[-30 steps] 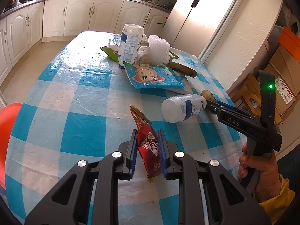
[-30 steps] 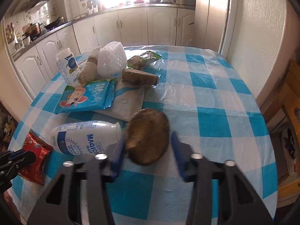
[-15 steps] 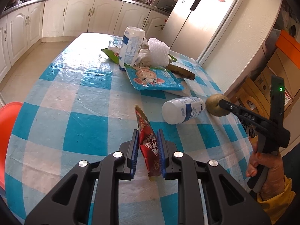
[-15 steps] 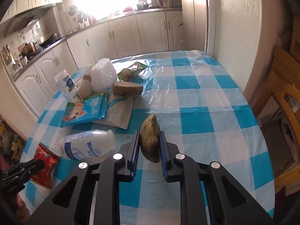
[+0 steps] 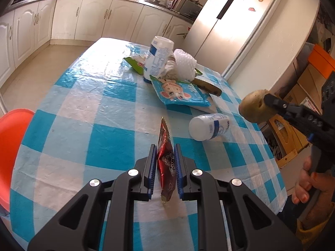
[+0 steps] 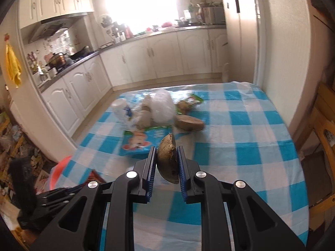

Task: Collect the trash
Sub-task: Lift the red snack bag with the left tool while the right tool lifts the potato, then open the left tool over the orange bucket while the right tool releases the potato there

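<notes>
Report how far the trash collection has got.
Done: nothing visibly binned yet. In hand: the left gripper is shut on a red wrapper, and the right gripper is shut on a brown potato piece. Left on the table: two white bottles, the blue packet and other scraps.

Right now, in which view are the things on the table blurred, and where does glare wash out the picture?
Right wrist view: the pile behind the potato is smeared by motion blur, and the window is blown out white. Left wrist view: sharp on the red wrapper and the lying white bottle; glare only on the far end of the tablecloth. Both views bend straight edges, fisheye style.
</notes>
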Demonstrator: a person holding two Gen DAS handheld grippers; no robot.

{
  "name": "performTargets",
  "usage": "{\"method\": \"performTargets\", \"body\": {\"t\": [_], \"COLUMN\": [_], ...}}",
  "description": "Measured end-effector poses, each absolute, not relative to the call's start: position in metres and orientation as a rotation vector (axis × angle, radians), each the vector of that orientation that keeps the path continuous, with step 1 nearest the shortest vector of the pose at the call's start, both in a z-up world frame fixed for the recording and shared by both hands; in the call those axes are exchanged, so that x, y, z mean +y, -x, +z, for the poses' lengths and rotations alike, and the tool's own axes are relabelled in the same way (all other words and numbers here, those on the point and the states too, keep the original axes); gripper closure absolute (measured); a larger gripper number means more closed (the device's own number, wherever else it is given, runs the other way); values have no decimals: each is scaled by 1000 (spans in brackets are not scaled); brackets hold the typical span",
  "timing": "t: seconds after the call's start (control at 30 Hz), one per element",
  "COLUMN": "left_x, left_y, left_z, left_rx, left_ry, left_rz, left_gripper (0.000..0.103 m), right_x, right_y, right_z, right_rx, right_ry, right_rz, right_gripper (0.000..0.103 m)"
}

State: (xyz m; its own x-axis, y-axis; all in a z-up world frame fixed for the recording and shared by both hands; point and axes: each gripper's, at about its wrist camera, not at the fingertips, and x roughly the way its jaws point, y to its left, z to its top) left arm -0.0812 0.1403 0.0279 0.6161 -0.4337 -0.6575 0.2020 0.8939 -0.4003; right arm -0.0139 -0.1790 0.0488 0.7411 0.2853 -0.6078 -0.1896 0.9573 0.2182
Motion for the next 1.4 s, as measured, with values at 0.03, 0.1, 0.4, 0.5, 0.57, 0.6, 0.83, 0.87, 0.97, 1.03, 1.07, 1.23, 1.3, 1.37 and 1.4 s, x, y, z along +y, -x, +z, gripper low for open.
{"method": "performTargets", "body": {"t": [0.03, 0.1, 0.4, 0.5, 0.57, 0.6, 0.83, 0.87, 0.97, 1.03, 1.07, 1.23, 1.3, 1.37, 1.4], "left_x": [143, 152, 231, 264, 285, 298, 352, 357, 369, 373, 375, 381, 381, 376, 373], "left_y": [81, 83, 100, 105, 105, 104, 98, 96, 94, 94, 96, 102, 107, 107, 110], "left_z": [28, 30, 53, 53, 49, 44, 9, 3, -11, -18, -22, -26, -22, -17, -12], "left_rx": [829, 819, 735, 724, 738, 748, 832, 846, 877, 892, 898, 872, 835, 802, 774], "left_ry": [306, 316, 359, 364, 374, 389, 420, 424, 440, 451, 458, 470, 472, 461, 450], "left_rz": [-366, -347, -172, -80, -20, 10, 135, 152, 171, 183, 182, 211, 224, 226, 226], "left_gripper": [85, 85, 85, 85, 85, 85, 85, 85, 85, 85, 85, 58, 42, 33, 27], "right_x": [-172, -155, -50, -7, 18, 32, 114, 122, 147, 155, 155, 146, 134, 120, 110], "right_y": [14, 14, -3, -10, -15, -18, -30, -31, -28, -28, -27, -26, -24, -21, -17], "right_z": [51, 56, 51, 41, 35, 31, -1, -4, -16, -21, -21, -12, -7, -1, 3], "right_rx": [690, 695, 809, 866, 903, 922, 1058, 1072, 1107, 1117, 1116, 1057, 1036, 1006, 983], "right_ry": [-150, -153, -182, -171, -163, -163, -150, -139, -91, -77, -93, -97, -122, -119, -113], "right_rz": [287, 344, 655, 751, 794, 818, 929, 936, 939, 937, 935, 898, 892, 859, 832], "right_gripper": [82, 81, 82, 82, 82, 81, 81, 81, 81, 80, 79, 46, 41, 29, 25]}}
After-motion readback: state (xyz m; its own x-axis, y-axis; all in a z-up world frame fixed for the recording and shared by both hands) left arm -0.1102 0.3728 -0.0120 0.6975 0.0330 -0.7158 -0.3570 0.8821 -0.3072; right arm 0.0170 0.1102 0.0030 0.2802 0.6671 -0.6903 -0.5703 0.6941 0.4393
